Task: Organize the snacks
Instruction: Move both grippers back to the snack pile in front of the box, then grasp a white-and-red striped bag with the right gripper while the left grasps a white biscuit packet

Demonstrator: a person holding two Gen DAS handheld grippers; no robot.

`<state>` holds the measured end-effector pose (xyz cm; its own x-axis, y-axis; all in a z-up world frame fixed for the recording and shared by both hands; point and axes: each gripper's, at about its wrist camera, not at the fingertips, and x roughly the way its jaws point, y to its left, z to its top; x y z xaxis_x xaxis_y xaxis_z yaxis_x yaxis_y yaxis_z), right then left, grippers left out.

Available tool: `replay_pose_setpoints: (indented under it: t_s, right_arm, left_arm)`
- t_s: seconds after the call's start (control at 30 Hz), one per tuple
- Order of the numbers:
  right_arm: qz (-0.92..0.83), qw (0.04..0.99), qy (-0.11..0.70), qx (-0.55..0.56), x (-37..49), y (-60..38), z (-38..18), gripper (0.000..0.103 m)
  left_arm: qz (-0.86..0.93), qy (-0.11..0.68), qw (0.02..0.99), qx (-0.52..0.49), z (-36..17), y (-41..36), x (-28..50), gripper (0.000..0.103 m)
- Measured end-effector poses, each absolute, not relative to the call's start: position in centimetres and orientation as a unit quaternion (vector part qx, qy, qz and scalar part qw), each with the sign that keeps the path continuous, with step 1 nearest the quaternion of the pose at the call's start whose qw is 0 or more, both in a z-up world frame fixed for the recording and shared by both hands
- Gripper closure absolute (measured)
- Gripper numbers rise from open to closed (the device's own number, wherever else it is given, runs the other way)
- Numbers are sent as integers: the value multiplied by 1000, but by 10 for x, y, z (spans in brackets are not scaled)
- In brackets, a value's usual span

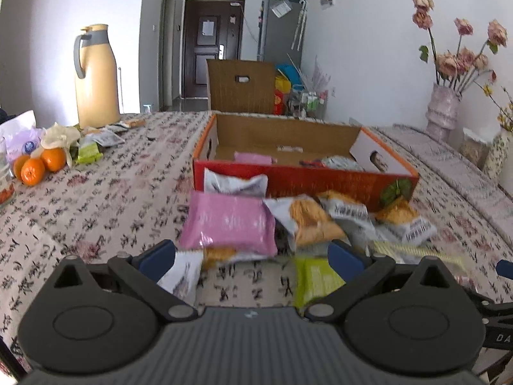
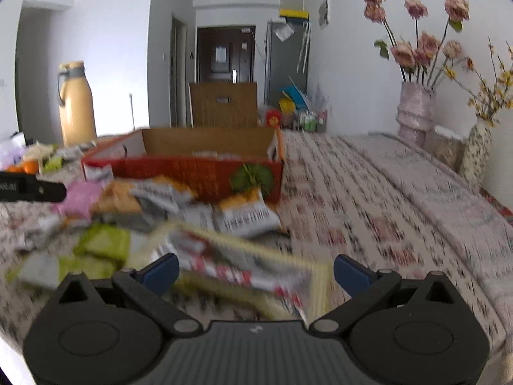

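Note:
A red and orange cardboard box (image 1: pixel 323 184) stands open on the table, with a few packets inside; it also shows in the right wrist view (image 2: pixel 192 173). A heap of snack packets lies in front of it: a pink packet (image 1: pixel 229 221), orange and grey packets (image 1: pixel 309 219) and a green packet (image 1: pixel 312 277). My left gripper (image 1: pixel 251 261) is open just short of the pink packet. My right gripper (image 2: pixel 256 271) is open over a long yellow and red packet (image 2: pixel 243 266), which lies between the fingers, blurred.
A yellow thermos jug (image 1: pixel 94 77), oranges (image 1: pixel 38 165) and small packets lie at the far left. Vases of dried flowers (image 2: pixel 415 114) stand at the right by the wall. The flowered tablecloth (image 2: pixel 368 199) stretches right of the box.

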<state>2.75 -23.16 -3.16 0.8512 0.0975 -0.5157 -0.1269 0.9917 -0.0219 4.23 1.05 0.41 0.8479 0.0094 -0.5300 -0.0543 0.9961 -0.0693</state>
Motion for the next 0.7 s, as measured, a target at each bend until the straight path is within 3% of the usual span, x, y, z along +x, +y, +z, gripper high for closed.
replay_pose_setpoints:
  t_s: [0.47,0.63,0.67,0.7]
  right_arm:
    - [86,946,276,-145,60,-215,-51,2]
    - [124,943,264,-156,63,-216,-55,18]
    - [133,943,267,-150,64,-217,-55,26]
    - [141,942,271,-140,65,-219,-54,40]
  left_arm:
    - [25,288,956,-50,-3,20,43,0]
    - [32,297,953,-56,-6,24,47,0]
    - [32,297,952,-57,-6,24,47,0]
    - [31,297,953,-58,-6,24,47,0]
